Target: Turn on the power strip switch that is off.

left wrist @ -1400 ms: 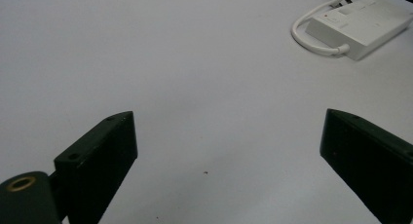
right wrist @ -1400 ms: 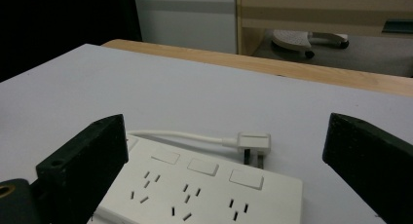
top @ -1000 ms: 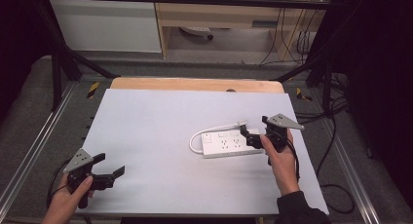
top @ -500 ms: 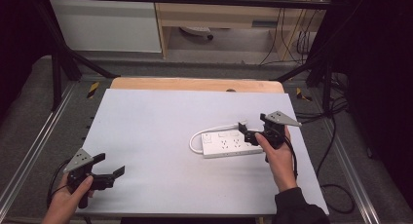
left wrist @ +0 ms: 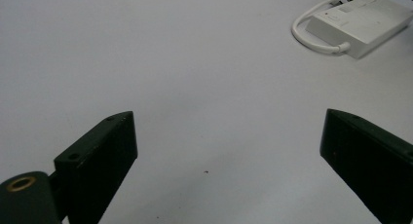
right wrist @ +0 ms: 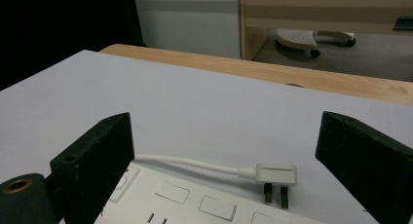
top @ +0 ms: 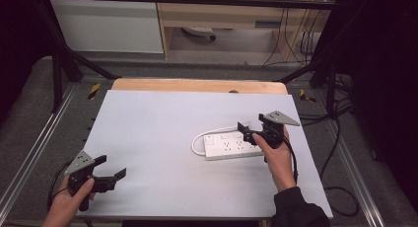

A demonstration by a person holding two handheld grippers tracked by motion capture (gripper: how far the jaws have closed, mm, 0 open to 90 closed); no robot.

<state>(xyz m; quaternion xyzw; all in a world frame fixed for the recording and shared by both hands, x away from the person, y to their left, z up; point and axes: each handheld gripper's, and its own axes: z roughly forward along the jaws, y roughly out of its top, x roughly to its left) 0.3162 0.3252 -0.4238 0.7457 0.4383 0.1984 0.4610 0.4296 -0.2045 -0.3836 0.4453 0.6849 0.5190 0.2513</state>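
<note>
A white power strip (top: 231, 146) lies flat on the white table (top: 162, 123), right of centre, its short white cord (top: 197, 139) looping round its left end. The cord's plug (right wrist: 275, 176) rests on the table just behind the strip (right wrist: 195, 202). My right gripper (top: 245, 131) hovers open over the strip's right end, with nothing between its jaws. At the table's front left corner, far from the strip (left wrist: 358, 24), my left gripper (top: 111, 169) is held open and empty.
A wooden board edge (top: 197, 85) runs along the table's far side. Black frame legs (top: 59, 64) stand at the back left, and cables (top: 340, 118) hang off the right side. Behind are a wooden cabinet (top: 231, 12) and a white panel (top: 106, 24).
My right gripper has drifted a little toward the left and back over the power strip. The left gripper has barely moved.
</note>
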